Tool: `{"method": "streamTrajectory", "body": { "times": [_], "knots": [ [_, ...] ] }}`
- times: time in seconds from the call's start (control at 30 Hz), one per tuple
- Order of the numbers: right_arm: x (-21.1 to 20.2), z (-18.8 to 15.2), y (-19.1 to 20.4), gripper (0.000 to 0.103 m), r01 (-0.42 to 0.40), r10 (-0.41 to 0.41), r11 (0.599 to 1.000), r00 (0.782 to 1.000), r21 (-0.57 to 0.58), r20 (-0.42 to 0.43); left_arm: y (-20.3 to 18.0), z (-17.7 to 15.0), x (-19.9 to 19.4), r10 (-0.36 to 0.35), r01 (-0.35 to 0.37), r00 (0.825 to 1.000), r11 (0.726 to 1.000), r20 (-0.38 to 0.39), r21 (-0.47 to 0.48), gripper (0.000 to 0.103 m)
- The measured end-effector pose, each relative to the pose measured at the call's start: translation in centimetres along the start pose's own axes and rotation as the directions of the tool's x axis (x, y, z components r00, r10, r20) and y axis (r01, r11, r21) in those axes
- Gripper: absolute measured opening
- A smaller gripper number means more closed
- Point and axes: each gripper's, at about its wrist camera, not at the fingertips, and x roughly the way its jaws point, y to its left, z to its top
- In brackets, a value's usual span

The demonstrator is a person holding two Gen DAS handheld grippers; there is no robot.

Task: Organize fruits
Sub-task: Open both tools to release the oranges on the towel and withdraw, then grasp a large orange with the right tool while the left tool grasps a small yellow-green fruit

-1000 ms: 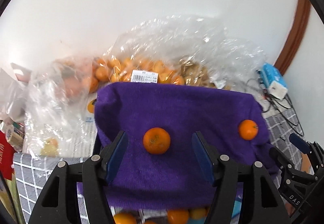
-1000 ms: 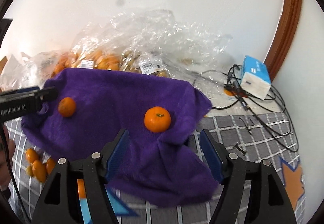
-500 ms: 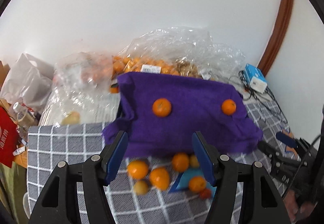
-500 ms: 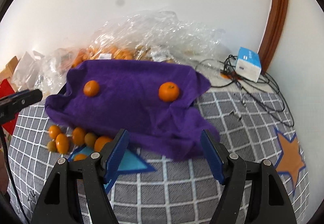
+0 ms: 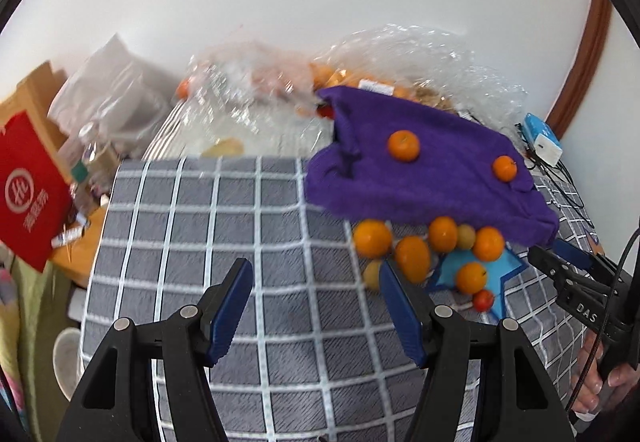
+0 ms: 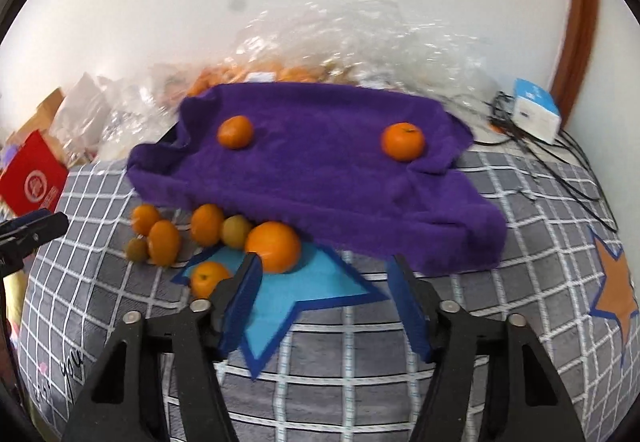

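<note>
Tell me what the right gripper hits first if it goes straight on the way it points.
Most likely the front fold of the purple towel, which lies dead ahead of the open right gripper. The big orange sits just left of that line, by the left finger, and might be grazed; depth is hard to judge.

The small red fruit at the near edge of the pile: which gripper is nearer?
Left, as far as can be judged. The left gripper sits just left of the small red fruit; the right gripper is beside it, slightly farther.
</note>
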Motion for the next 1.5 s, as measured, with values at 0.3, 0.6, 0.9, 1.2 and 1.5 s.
{"method": "streamTrajectory", "body": {
  "times": [0.3, 0.6, 0.9, 1.2, 1.5],
  "knots": [
    [3.4, -0.4, 1.8, 0.047, -0.105, 0.103, 0.994, 0.993, -0.035, -0.053, 0.6, -3.3, 1.4, 0.046, -0.048, 0.996, 0.999, -0.072, -0.025, 0.064],
    [6.0, 0.2, 1.3, 0.048, -0.127, 0.125, 0.991, 0.989, -0.029, -0.078, 0.7, -3.4, 1.8, 0.05, -0.055, 0.996, 0.996, -0.08, -0.066, 0.064],
    [5.6, -0.3, 2.0, 0.039, -0.099, 0.093, 0.99, 0.994, -0.102, -0.059, -1.3, -3.3, 2.8, -0.019, 0.014, 0.997, 0.998, -0.076, -0.062, 0.064],
    [1.4, -3.0, -3.0, 0.039, -0.021, 0.019, 0.997, 0.999, -0.075, -0.026, -3.8, -2.3, 5.5, -0.046, 0.042, 0.996, 0.998, -0.081, -0.056, 0.057],
    [1.5, -5.0, -5.5, 0.039, 0.02, -0.021, 1.0, 0.998, -0.024, -0.056, -4.0, -1.4, 7.4, -0.049, 0.038, 0.995, 0.993, -0.092, -0.111, 0.033]
  ]
}}
